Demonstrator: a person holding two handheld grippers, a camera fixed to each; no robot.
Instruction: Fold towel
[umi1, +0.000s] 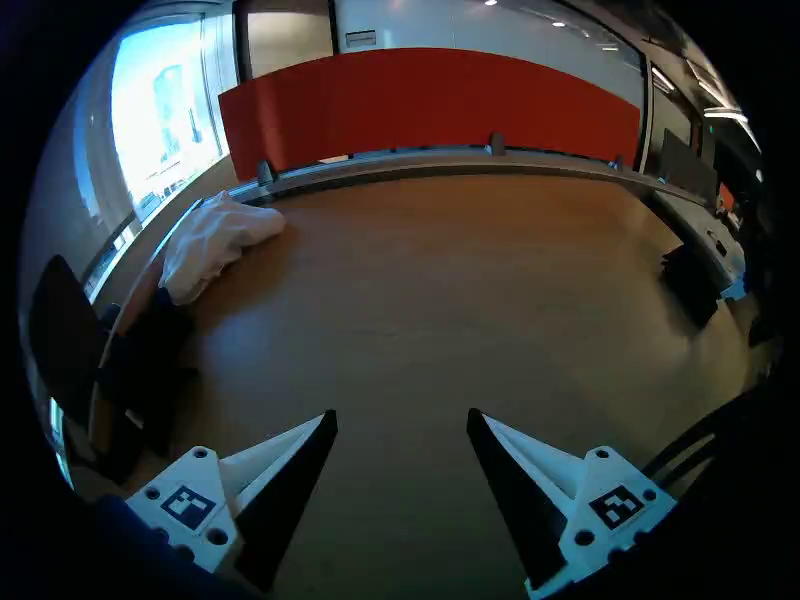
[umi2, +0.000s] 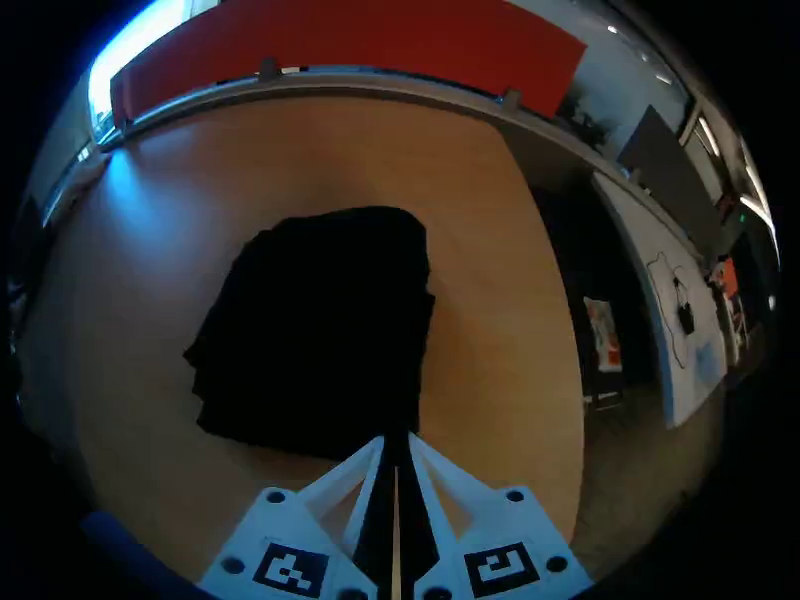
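Black towel (umi2: 320, 320) is so dark its folds are lost, its near edge hides behind the right gripper (umi2: 397, 438), and the dark lump (umi1: 148, 355) at the left edge of the table (umi1: 450, 300) is anyone's guess.

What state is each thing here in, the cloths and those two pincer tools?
Black towel: folded in layers, lying flat on the table.
White cloth: crumpled in a heap near the table's far edge.
Left gripper: open, holding nothing.
Right gripper: shut, tips at the towel's near edge; pinching it or not, unclear.
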